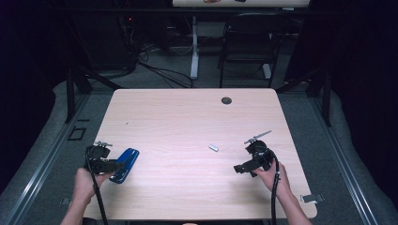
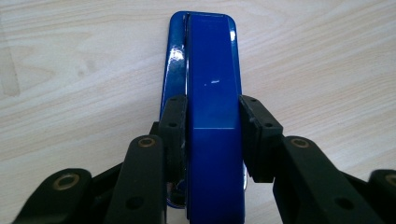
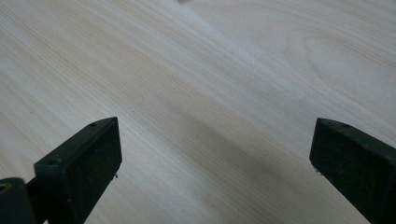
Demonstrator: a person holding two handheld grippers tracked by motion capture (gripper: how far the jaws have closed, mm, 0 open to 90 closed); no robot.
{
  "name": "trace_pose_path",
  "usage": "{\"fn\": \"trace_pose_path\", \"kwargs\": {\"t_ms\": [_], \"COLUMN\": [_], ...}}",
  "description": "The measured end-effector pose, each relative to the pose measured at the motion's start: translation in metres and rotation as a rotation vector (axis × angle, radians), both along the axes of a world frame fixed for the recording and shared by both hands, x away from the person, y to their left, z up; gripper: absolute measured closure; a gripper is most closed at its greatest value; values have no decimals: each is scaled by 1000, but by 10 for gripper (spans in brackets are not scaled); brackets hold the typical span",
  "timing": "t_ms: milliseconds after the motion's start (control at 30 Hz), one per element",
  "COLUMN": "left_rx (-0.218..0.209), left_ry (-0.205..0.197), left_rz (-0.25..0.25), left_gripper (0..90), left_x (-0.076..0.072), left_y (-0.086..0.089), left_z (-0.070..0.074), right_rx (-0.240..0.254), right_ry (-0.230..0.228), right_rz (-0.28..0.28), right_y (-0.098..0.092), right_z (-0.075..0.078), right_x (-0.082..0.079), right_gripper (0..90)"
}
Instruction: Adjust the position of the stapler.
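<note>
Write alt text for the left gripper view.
A glossy blue stapler lies on a pale wooden table, pointing away from the camera. The left tool has its two black jaws on either side of the stapler's body, closed against its sides.

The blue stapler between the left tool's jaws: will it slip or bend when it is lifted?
The blue stapler looks rigid, so it probably will not bend. Its glossy sides may slip against the left tool. It is long and held near one end, so the far end could dip.
</note>
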State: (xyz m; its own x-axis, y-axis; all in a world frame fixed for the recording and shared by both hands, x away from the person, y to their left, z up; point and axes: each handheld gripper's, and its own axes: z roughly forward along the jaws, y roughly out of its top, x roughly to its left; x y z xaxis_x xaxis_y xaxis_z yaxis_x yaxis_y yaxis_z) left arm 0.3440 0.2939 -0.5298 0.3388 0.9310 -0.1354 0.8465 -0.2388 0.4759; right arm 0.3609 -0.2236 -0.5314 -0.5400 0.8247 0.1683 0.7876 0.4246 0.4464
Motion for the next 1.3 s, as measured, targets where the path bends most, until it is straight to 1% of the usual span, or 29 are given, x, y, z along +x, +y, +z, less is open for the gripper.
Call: {"fn": "trace_pose_path", "kwargs": {"t_ms": [33,67,100,167,200,300,500,533,700,767,800,833,867,900,967,1000,1100,1167,1300], "left_rx": [0,-8,-9,-16,-23,-26,-23,-24,-26,-21,-25,-28,-28,-29,-34,-38,-39,-29,-28], "left_ry": [1,4,10,6,12,14,19,22,23,23,30,30,32,34,36,37,39,36,32], "left_rz": [3,2,-8,-4,-16,-36,-59,-71,-84,-91,-94,-98,-100,-103,-102,-104,-110,-115,-120], "left_gripper": [652,651,651,650,649,646,644,643,640,638,637,636,635,635,633,632,629,629,629], "left_x": [0,0,0,0,0,0,0,0,0,0,0,1,0,0,0,1,1,2,3], "left_y": [0,-1,-2,-4,-7,-13,-21,-25,-32,-36,-38,-39,-41,-42,-45,-46,-51,-55,-63], "left_z": [0,0,1,0,0,0,0,0,0,1,1,1,1,1,1,1,1,1,1], "right_rx": [-10,-9,-1,-2,-11,-18,-18,-12,-11,-12,-7,-16,-15,-3,-21,-15,-19,-18,-17], "right_ry": [3,2,-6,-3,3,9,10,8,5,6,-1,9,10,1,15,11,7,7,9], "right_rz": [10,10,-4,1,10,12,20,15,10,11,-4,16,16,-2,23,15,18,18,21], "right_y": [-1,0,0,0,0,0,0,0,1,1,3,1,1,2,1,1,1,2,2], "right_z": [1,1,0,0,1,1,1,1,0,0,-1,0,0,-1,0,0,-1,-1,-1], "right_x": [0,0,0,0,0,1,1,0,0,0,-1,0,0,0,1,1,1,1,1], "right_gripper": [18,17,17,17,17,15,15,15,15,15,15,15,15,15,15,15,15,15,15]}}
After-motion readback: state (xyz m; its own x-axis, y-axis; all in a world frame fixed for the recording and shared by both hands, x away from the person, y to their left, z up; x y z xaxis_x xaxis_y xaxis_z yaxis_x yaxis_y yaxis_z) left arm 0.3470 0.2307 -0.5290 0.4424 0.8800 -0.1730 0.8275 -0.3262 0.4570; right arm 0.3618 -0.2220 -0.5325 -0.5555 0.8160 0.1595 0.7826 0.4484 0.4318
